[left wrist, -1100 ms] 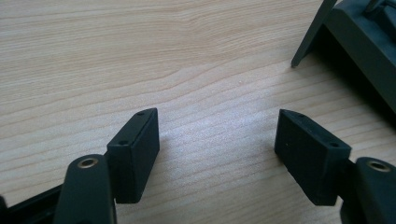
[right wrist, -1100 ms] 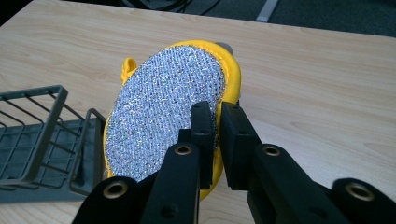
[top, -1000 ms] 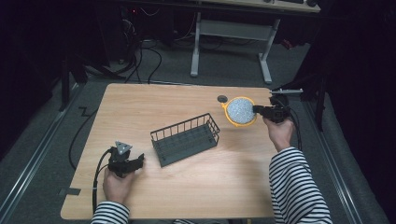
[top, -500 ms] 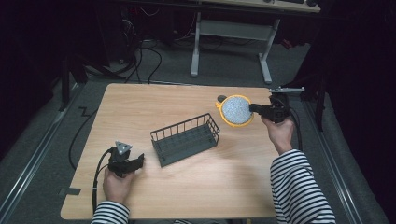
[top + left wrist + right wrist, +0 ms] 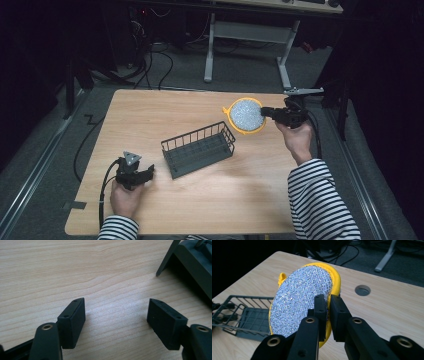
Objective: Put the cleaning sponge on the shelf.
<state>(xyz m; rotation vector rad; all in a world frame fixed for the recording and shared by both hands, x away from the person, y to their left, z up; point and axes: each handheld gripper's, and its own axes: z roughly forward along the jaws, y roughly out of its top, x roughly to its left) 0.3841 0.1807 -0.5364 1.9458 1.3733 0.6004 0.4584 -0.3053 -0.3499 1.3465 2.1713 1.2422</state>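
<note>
A round yellow scrub pad (image 5: 245, 115) with a silver mesh face (image 5: 299, 300) hangs in the air over the table's far right part. My right gripper (image 5: 266, 113) is shut on its edge, the two jaws pinching the rim (image 5: 328, 312). A dark wire basket (image 5: 199, 148) stands near the middle of the table, also at the left of the right gripper view (image 5: 242, 317). My left gripper (image 5: 148, 173) rests near the front left, held by a hand, its jaws open over bare wood (image 5: 116, 317) with nothing between them. The basket's corner (image 5: 192, 262) lies just beyond it.
A round cable hole (image 5: 362, 290) pierces the tabletop near the far right edge. The wooden table (image 5: 150, 115) has bare room left of the basket. Desk legs (image 5: 210, 50) and cables lie on the floor behind. Striped sleeves enter from the bottom.
My right gripper has lifted the scrub pad off the table and carried it a little toward the basket. The left gripper has stayed put.
</note>
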